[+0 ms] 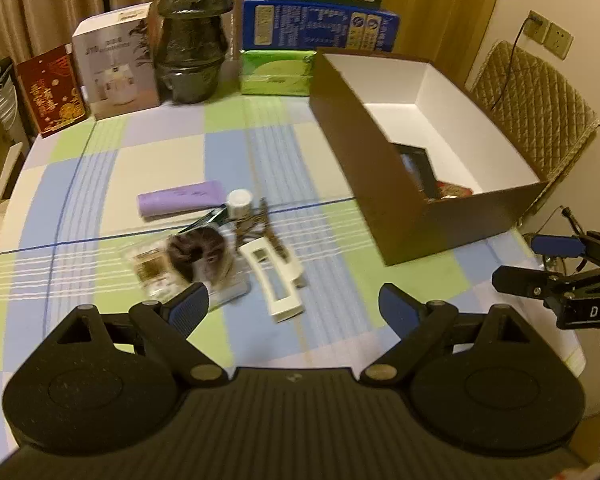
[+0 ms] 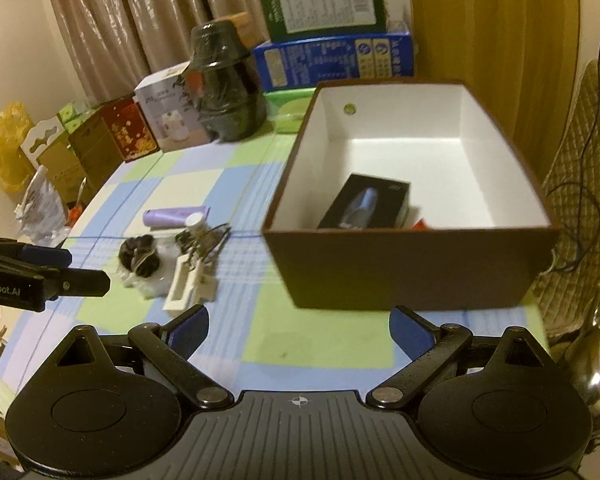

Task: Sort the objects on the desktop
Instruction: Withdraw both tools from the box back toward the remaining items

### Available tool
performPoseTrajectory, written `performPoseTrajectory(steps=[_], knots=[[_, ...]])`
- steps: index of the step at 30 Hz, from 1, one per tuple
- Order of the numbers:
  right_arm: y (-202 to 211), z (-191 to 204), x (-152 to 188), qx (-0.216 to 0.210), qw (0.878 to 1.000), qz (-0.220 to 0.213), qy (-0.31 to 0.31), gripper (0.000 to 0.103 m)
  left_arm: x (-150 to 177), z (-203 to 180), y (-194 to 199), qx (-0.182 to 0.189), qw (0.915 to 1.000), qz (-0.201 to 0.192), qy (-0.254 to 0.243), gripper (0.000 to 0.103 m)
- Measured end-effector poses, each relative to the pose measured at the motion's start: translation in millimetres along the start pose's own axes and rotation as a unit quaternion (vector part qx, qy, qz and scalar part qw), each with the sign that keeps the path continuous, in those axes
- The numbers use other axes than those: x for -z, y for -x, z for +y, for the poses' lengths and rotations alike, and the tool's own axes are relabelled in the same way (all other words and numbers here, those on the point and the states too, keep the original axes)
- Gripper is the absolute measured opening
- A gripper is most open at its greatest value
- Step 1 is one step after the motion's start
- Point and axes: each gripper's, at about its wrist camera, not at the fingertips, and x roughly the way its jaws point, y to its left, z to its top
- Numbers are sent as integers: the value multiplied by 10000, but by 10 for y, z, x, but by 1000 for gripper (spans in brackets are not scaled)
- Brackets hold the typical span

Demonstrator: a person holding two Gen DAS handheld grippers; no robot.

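1. Nearest me, my left hand-held gripper (image 1: 294, 308) has its jaws spread wide with nothing between them; my right hand-held gripper (image 2: 298, 330) is likewise spread and empty, over bare worktop (image 2: 320, 344) in front of the box.
2. Just past the left fingers lies the white hair claw clip (image 1: 274, 284), flat on the cloth. I judge it light, rigid plastic, a bit slick; I'd pinch across one long side bar, not its teeth.
3. Beside it, a dark hair scrunchie (image 1: 196, 252) in clear packaging: soft, crinkly, likely slippery. Take the bulk, not the film edge.
4. Behind, a small white-capped bottle (image 1: 239, 204) stands upright; tippy, grip the body.
5. Next, the lilac tube (image 1: 180, 202) lies on its side: squashy, hold mid-length.
6. Farthest right, the brown cardboard box (image 2: 412, 268) already holds a black carton (image 2: 366, 204).
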Motion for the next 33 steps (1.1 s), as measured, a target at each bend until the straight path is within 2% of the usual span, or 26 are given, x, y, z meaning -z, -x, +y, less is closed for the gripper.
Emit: performPoseTrajectory(steps=[9,23,29,33], knots=[[-250,388,91,-4,9999,144,35,94,137,377,1,-25,9999,123,-18,90],[-662,762,85,-75,9994,300,182,94,215,809,-59,-169,9996,194,110,90],[-880,884,62,-146,9983,388,398,85,217,918,-155,-201,9993,247,180,89],[-1027,931,44,-172,9975,441,517,75,213,962,-229,-247,9991,276,190,89]])
